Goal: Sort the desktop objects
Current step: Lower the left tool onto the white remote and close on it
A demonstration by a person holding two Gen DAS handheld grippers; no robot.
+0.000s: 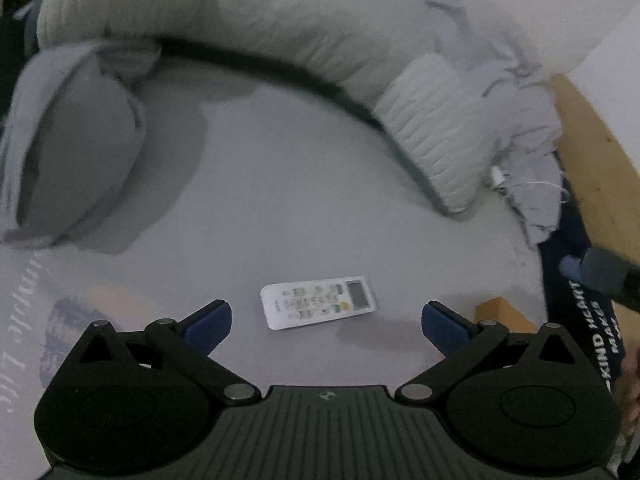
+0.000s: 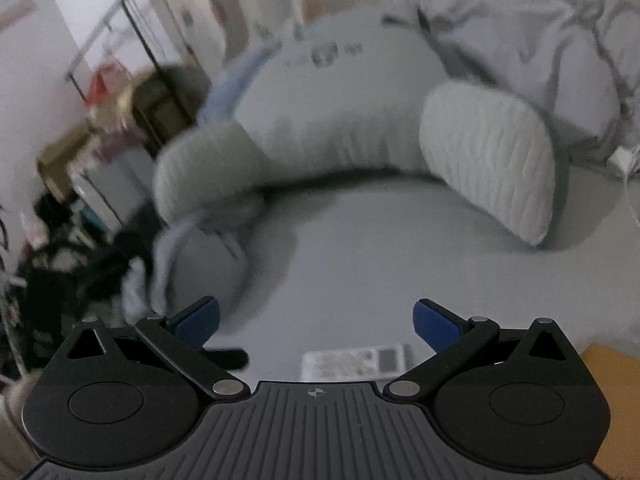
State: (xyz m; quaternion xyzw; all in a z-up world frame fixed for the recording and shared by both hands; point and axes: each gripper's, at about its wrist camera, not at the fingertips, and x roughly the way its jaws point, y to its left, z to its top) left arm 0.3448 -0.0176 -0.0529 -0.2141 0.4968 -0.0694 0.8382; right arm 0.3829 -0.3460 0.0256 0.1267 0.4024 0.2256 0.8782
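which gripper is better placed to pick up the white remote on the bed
Left, probably. The left gripper has its jaws open with the white rectangular remote control lying sharp and centred just ahead. The right gripper, also open, sees it only at the lower edge, half hidden by its own body.

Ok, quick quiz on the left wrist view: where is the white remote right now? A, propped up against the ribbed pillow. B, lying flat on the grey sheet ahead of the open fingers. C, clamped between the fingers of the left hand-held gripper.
B: the white remote lies flat on the grey sheet, ahead of the left hand-held gripper, whose fingers stand wide apart.
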